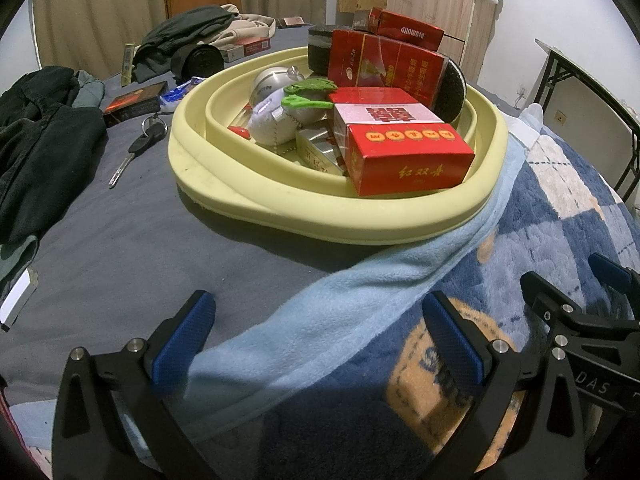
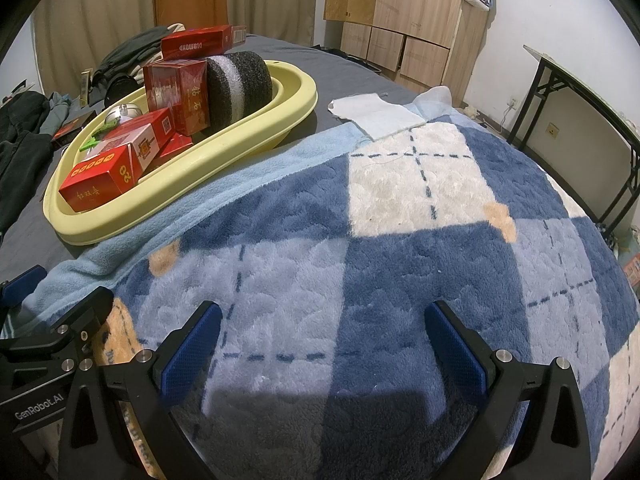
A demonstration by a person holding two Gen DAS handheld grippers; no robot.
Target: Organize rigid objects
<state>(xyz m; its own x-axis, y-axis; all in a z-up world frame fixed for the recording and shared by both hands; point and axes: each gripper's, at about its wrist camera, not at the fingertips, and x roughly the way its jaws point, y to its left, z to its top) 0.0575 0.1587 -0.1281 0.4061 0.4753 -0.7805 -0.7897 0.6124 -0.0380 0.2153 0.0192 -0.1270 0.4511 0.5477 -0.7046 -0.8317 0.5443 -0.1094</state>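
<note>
A pale yellow basin [image 1: 256, 196] sits on the bed and holds several red boxes [image 1: 408, 160], a dark foam roll [image 1: 454, 88], a metal bell, a grey pouch and green clips [image 1: 304, 101]. It also shows in the right wrist view [image 2: 224, 136]. My left gripper [image 1: 320, 340] is open and empty, low over the bed in front of the basin. My right gripper [image 2: 322, 344] is open and empty over the blue plaid blanket [image 2: 400, 220], to the right of the basin.
On the grey sheet left of the basin lie a key [image 1: 136, 148], a dark box [image 1: 134, 102], a blue-white packet [image 1: 178, 92] and dark clothes [image 1: 40, 140]. A white cloth [image 2: 376, 114] lies on the blanket. A folding table [image 2: 580, 92] stands at right, wardrobes [image 2: 400, 20] behind.
</note>
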